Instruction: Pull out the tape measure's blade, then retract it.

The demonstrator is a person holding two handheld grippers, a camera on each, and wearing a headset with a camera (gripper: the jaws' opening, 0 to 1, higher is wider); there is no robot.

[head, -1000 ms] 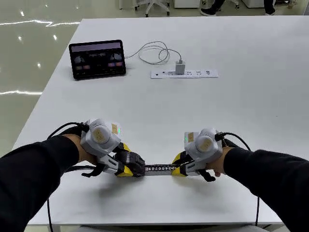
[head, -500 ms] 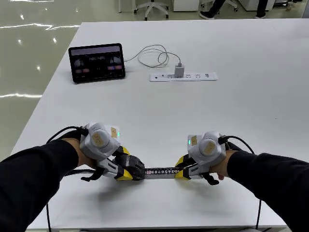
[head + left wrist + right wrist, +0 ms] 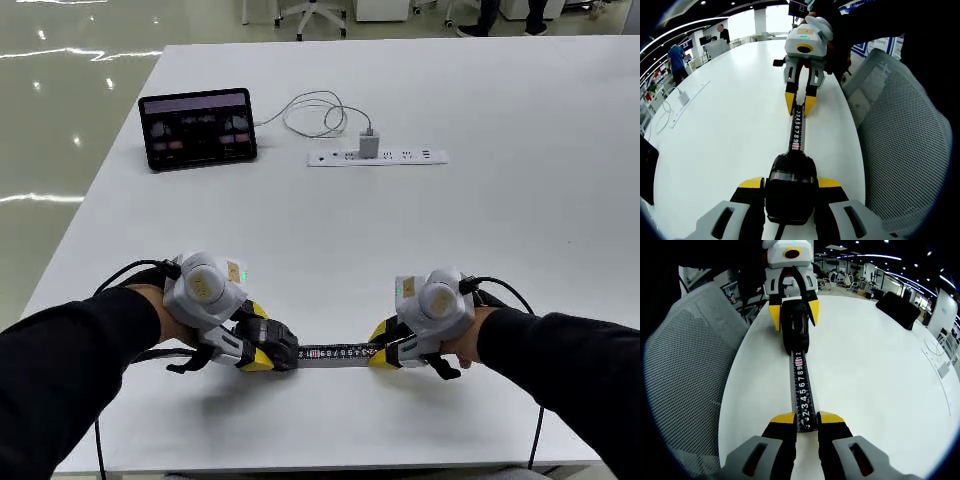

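A black tape measure case [image 3: 277,345] lies near the table's front edge, and my left gripper [image 3: 258,352] is shut on it. In the left gripper view the case [image 3: 791,184] sits between the yellow-tipped jaws. Its blade [image 3: 335,352] runs right along the table to my right gripper [image 3: 383,356], which is shut on the blade's end. In the right gripper view the numbered blade [image 3: 802,390] stretches from my right gripper [image 3: 807,421] to the case [image 3: 794,326]. In the left gripper view the blade [image 3: 796,131] reaches the right gripper [image 3: 799,103].
A tablet [image 3: 197,127] stands at the back left of the white table [image 3: 480,210]. A power strip [image 3: 377,157] with a plugged charger and coiled cable [image 3: 318,108] lies behind the middle. A mesh chair back [image 3: 900,150] is close to the table's front edge.
My right gripper has moved a little to the right with the blade's end, so more blade shows between the grippers. The left gripper and the case have stayed put.
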